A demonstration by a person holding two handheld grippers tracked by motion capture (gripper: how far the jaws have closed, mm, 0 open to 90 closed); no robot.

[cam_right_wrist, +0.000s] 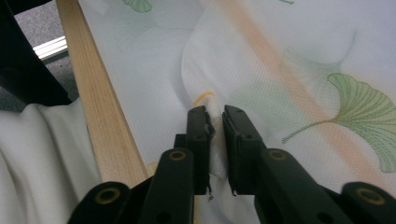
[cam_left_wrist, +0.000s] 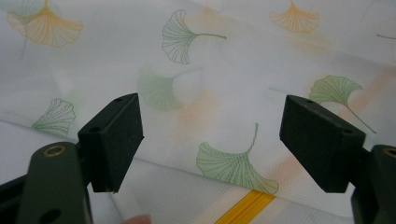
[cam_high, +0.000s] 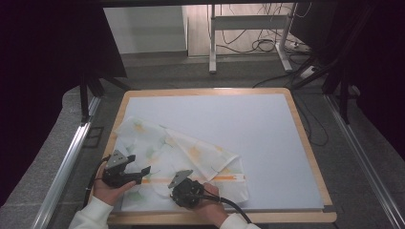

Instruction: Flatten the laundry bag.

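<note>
While crumpled at the counter's point(cam_high: 305, 143) near-left corner, leaf-printed cloth point(cam_high: 191, 155) pinched at a fold by right tool point(cam_right_wrist: 215, 122); left tool point(cam_left_wrist: 210, 140) spread wide just above it.

The cloth point(cam_high: 181, 152) looks thin, matt and finely woven, the worktop point(cam_high: 267, 129) smooth matt with a pale wood rim, the tongs point(cam_right_wrist: 215, 140) matt black plastic.

One thin white cloth printed with green and orange ginkgo leaves point(cam_high: 191, 155) lies at the near left of one wooden-edged table with a pale grey top point(cam_high: 267, 129). Two black two-jaw grippers are there: the left gripper point(cam_high: 143, 171) and the right gripper point(cam_high: 177, 177).
</note>
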